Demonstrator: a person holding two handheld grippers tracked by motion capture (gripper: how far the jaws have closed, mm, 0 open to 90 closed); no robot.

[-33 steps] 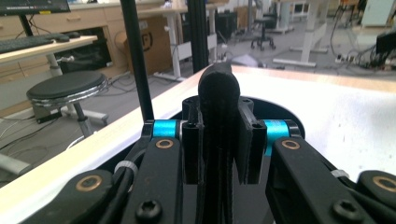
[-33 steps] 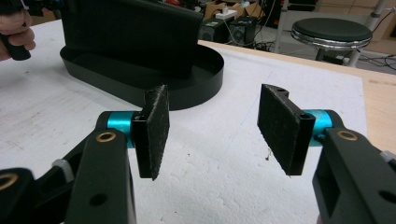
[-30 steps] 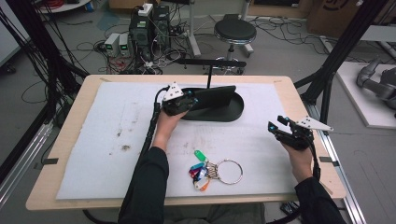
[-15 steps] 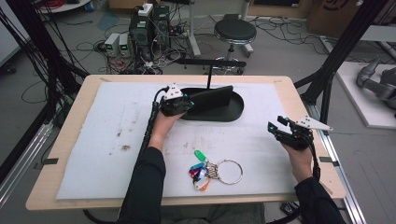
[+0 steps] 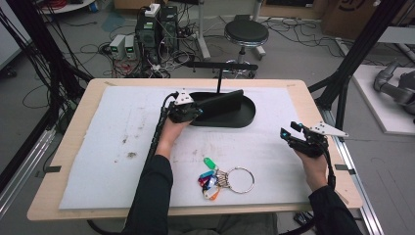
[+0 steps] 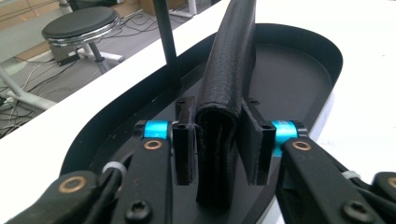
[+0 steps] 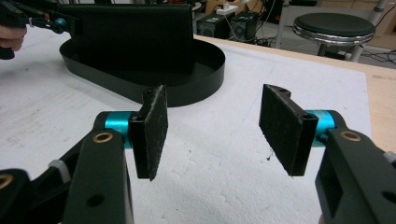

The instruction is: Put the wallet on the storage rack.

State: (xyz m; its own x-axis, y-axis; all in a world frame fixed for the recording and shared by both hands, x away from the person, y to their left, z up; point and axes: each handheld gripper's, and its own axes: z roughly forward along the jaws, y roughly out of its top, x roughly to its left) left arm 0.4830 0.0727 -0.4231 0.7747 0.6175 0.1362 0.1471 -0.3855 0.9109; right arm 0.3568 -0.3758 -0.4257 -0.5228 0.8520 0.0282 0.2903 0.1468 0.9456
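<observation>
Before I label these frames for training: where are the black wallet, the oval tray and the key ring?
wallet point(image 6: 226, 79), left gripper view, its folded spine.
tray point(image 5: 247, 117), high view, its right rim.
key ring point(image 5: 240, 179), high view, the metal loop's edge.

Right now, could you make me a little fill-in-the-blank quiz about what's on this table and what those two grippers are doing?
1. The left gripper is shut on a black ____.
2. That item is held over the black oval ____.
3. The right gripper holds nothing; its jaws are ____.
4. The key ring with coloured tags lies on the white ____.

Missing words: wallet; tray; open; mat
</observation>
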